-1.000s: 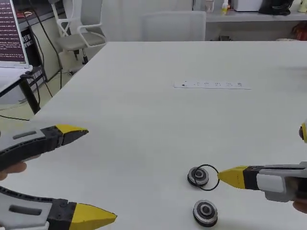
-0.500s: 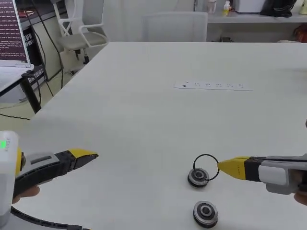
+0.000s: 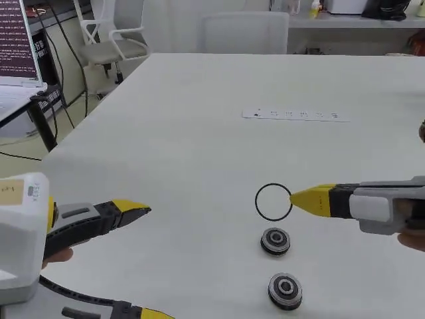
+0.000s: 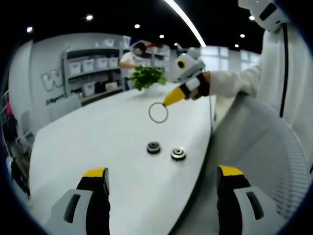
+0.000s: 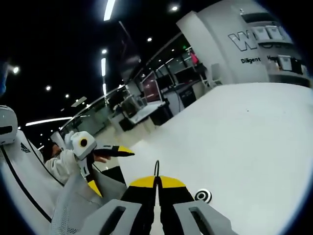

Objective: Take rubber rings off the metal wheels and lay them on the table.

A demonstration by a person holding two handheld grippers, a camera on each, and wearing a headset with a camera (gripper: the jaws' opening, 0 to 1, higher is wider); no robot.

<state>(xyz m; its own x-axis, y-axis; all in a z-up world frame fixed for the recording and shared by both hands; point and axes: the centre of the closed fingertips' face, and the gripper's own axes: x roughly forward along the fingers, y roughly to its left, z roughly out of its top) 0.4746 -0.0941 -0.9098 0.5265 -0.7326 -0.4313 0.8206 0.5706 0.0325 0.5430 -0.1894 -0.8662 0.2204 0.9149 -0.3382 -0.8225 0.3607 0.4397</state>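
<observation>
My right gripper (image 3: 293, 199) comes in from the right, shut on a thin black rubber ring (image 3: 273, 201) that hangs upright above the white table (image 3: 199, 146). Below it lie two metal wheels, one (image 3: 275, 240) just under the ring, the other (image 3: 285, 291) nearer me. In the right gripper view the ring (image 5: 156, 169) shows edge-on between the shut yellow tips (image 5: 157, 182), with a wheel (image 5: 203, 196) beside them. My left gripper (image 3: 149, 262) is open at the lower left, holding nothing. The left gripper view has both wheels (image 4: 154, 147) (image 4: 178, 153) and the held ring (image 4: 158, 112).
A flat white strip (image 3: 294, 114) lies further back on the table. Office chairs (image 3: 246, 33) stand at the far edge, and a monitor (image 3: 16, 40) is on a desk to the left. A green plant (image 4: 146, 76) sits at the table's end.
The right gripper has lifted the ring off the farther wheel and carried it up and away from it. The left gripper has shifted right and rolled.
</observation>
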